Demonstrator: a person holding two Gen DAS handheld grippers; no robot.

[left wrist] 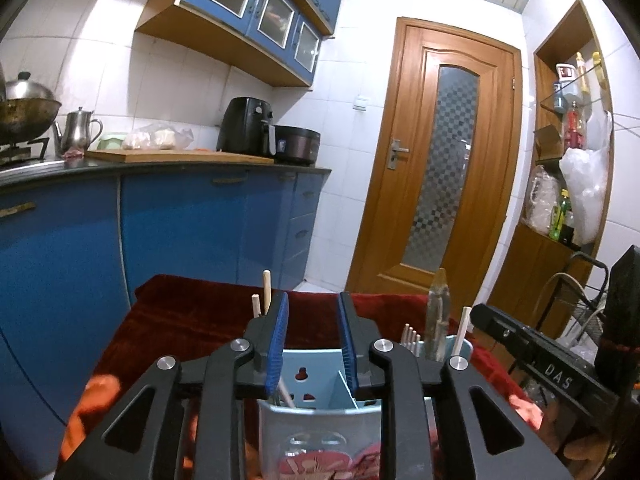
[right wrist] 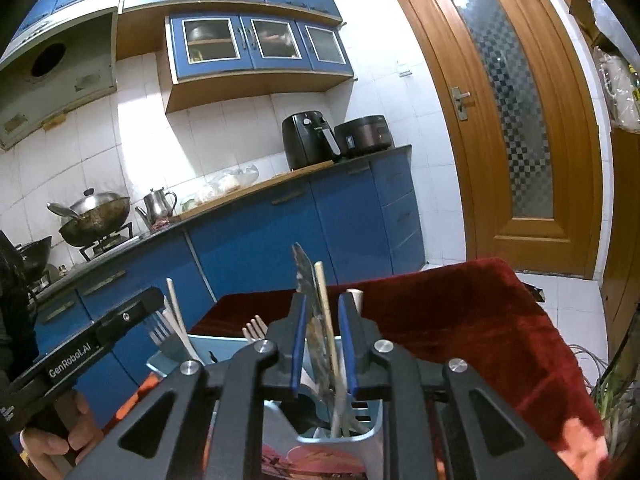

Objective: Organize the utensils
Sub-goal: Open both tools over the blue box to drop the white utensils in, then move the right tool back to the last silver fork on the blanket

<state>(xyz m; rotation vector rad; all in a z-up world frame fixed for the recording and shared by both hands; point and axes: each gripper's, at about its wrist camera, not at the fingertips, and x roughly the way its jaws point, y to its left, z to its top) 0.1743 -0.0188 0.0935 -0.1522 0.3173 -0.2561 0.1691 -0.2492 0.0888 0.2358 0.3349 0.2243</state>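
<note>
A light blue utensil holder [left wrist: 320, 412] stands on a dark red cloth [left wrist: 192, 312]. My left gripper [left wrist: 313, 298] hangs open just above its middle compartments, with nothing between the blue pads. Two wooden chopsticks [left wrist: 266, 292] rise left of it. A clear-handled utensil [left wrist: 438, 312] and a white stick [left wrist: 464, 328] stand in the right compartment. My right gripper [right wrist: 323, 300] is open over the holder's [right wrist: 360, 440] right end. A wooden chopstick [right wrist: 325, 312] and the clear-handled utensil [right wrist: 306, 276] stand loose between its pads. Two forks [right wrist: 254, 326] poke up further left.
Blue base cabinets [left wrist: 180, 224] with a dark counter run behind the table, carrying an air fryer [left wrist: 246, 130], a cooker, a kettle and a wok. A wooden door [left wrist: 436, 160] is beyond, shelves [left wrist: 572, 140] to its right. A hand [right wrist: 52, 440] holds the left gripper's black housing.
</note>
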